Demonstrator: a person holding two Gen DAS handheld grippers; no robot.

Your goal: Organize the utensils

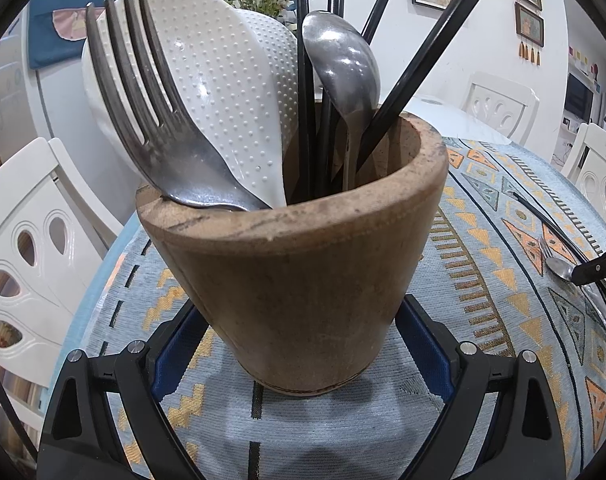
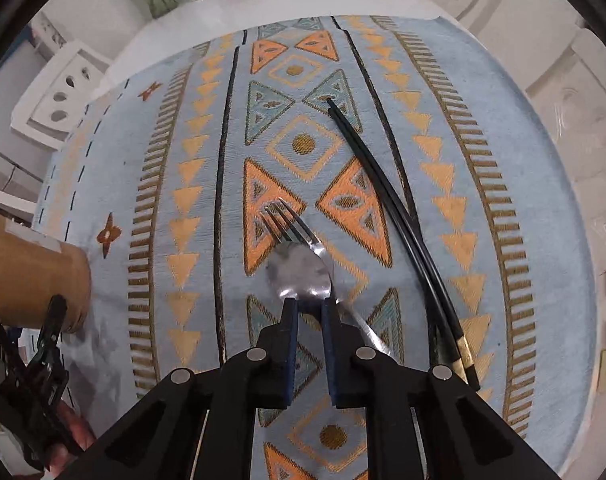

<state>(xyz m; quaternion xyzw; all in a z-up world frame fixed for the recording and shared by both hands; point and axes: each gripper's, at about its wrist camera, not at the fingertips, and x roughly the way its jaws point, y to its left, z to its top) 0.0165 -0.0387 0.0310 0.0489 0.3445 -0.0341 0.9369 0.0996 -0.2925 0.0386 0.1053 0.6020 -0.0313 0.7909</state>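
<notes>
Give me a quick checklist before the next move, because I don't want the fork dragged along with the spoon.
1. Right gripper gripping the spoon: cannot tell. Its fingertips flank the near end of the bowl, but contact is unclear.
2. Spoon free of the fork: not ok. The spoon lies over the fork.
3. Wooden cup steadied: ok. The left gripper has a pad against each side.
4. Room left in the cup: ok. There is an open gap behind the front rim.
5. Loose chopsticks clear of the right gripper: ok. They lie apart, off to one side.
</notes>
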